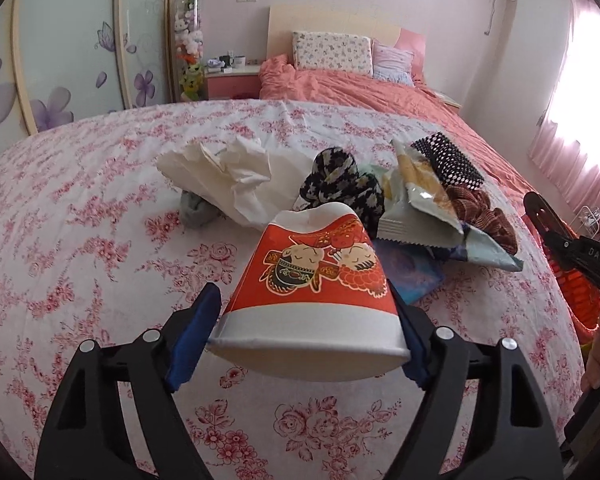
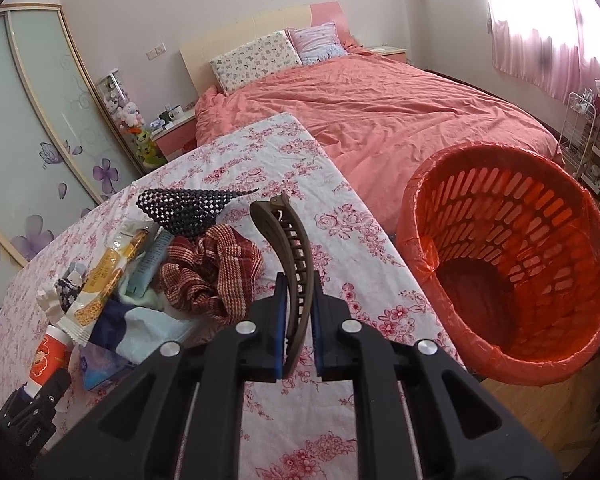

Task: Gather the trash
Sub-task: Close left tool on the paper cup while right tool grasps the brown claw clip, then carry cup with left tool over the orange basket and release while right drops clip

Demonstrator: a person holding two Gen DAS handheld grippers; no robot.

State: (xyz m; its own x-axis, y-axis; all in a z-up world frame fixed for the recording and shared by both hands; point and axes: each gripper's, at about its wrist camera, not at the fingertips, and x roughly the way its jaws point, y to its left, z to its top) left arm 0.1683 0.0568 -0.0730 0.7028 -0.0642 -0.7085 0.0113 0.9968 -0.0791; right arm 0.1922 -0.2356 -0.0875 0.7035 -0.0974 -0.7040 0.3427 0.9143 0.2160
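A red and white paper cup (image 1: 312,280) lies tilted with its open rim toward me, and my left gripper (image 1: 305,297) is shut on it, blue pads touching both sides near the rim. The right wrist view shows the same cup (image 2: 46,356) at the lower left. My right gripper (image 2: 300,284) is shut on a brown curved hair clip (image 2: 288,248), held above the table's right edge. An orange slotted basket (image 2: 512,264) with a red bag liner stands right of the table, empty. Crumpled white paper (image 1: 228,172) and a snack wrapper (image 1: 420,196) lie behind the cup.
The table has a pink floral cloth (image 1: 80,240). On it lie a black floral scrunchie (image 1: 340,184), a brown plaid scrunchie (image 2: 208,276), a black-and-white beaded piece (image 2: 188,208) and a blue packet (image 1: 408,276). A bed with a coral cover (image 2: 380,112) lies behind.
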